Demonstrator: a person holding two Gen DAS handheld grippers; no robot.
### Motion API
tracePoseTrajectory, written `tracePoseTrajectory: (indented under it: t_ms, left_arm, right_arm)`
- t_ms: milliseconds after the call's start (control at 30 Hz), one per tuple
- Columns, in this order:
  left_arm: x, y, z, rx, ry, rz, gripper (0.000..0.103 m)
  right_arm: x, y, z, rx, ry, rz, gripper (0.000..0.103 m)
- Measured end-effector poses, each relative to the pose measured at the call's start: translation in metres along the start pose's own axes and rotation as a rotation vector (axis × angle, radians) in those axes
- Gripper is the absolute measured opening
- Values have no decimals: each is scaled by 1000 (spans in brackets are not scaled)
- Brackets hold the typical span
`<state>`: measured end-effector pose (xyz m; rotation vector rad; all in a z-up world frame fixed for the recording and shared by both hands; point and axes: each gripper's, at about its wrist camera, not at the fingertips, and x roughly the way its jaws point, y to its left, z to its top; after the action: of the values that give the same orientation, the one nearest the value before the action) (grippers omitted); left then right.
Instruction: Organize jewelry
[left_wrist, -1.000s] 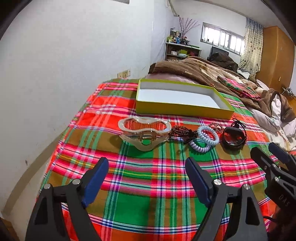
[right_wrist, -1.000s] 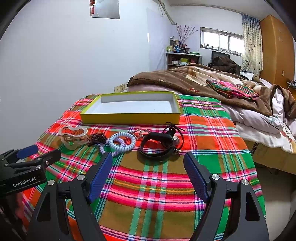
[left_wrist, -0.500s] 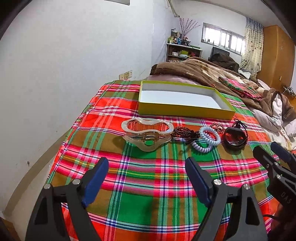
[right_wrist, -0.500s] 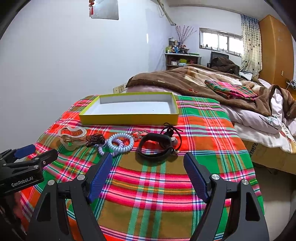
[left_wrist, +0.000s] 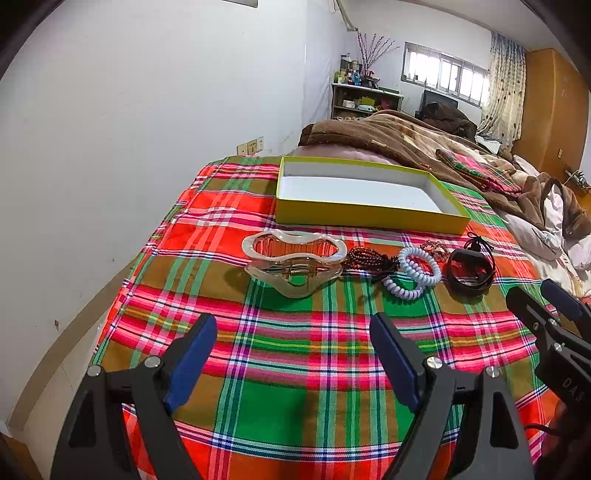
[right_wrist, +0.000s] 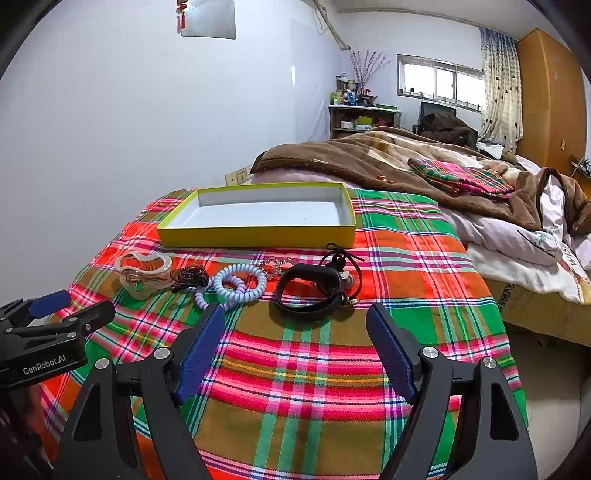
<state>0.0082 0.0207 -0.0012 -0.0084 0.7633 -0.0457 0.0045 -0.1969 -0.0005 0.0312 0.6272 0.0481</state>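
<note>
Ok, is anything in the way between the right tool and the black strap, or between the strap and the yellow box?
Nothing visible. Only bare plaid cloth lies between the open right tool and the black strap. The yellow box sits just behind it, open and empty, with no item between.

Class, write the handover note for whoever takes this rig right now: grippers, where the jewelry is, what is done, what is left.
Left gripper: open, holding nothing.
Right gripper: open, holding nothing.
Both hover over the plaid cloth.
In a row before the yellow box: clear hair claw, brown beads, lilac coil ties, black band.
Done: nothing boxed.
Left: move every piece in.
</note>
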Motion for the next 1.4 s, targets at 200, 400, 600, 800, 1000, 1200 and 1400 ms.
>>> tracePoseTrajectory:
  t_ms: [200, 400, 600, 800, 1000, 1200, 1400]
  left_arm:
    - [2, 1, 0, 1, 4, 0, 86]
    - [4, 2, 1, -2, 8, 6, 86]
    - [8, 4, 4, 2, 13, 10, 86]
    - [15, 8, 8, 6, 31, -5, 86]
    - [21, 10, 13, 37, 52, -23, 86]
    - [21, 17, 30, 152, -3, -15, 84]
    - [34, 24, 46, 226, 15, -43, 76]
  right_arm:
    - [0, 0, 0, 1, 0, 1, 79]
    - [2, 0, 1, 1, 6, 2, 79]
    - [5, -2, 2, 7, 8, -2, 79]
    - [9, -3, 5, 7, 17, -4, 79]
    - [18, -6, 8, 19, 40, -10, 79]
    - [31, -15, 14, 66, 81, -13, 79]
    - [49, -23, 18, 114, 119, -35, 77]
